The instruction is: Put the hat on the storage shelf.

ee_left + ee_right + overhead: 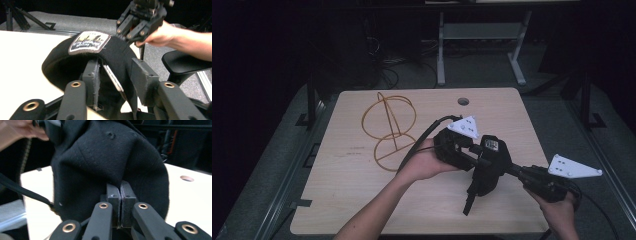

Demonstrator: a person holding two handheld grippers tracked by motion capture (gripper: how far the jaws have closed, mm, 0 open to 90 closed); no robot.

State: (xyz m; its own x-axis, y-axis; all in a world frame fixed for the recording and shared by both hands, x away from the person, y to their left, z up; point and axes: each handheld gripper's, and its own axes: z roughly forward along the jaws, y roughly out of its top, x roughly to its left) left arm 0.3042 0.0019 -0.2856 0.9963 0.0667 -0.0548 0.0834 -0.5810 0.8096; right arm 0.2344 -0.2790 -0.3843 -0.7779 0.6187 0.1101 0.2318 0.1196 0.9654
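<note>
A black cap (486,175) with a stitched patch (491,145) hangs above the table's near right part, between both grippers. My right gripper (510,169) is shut on it; in the right gripper view the jaws (120,191) press together on a fold of the cap's black cloth (105,165). My left gripper (473,156) stands open at the cap's rim. In the left gripper view its jaws (117,73) are spread, one inside the cap (62,62) and one outside, with the rim and a white tag between them. The right gripper (140,22) shows behind the patch (88,42).
A yellow wire stand (389,127) with two rings and a rod lies on the wooden table (352,190) at the far left. A round hole (463,101) sits near the table's far edge. Metal desk legs (441,50) stand on the floor beyond.
</note>
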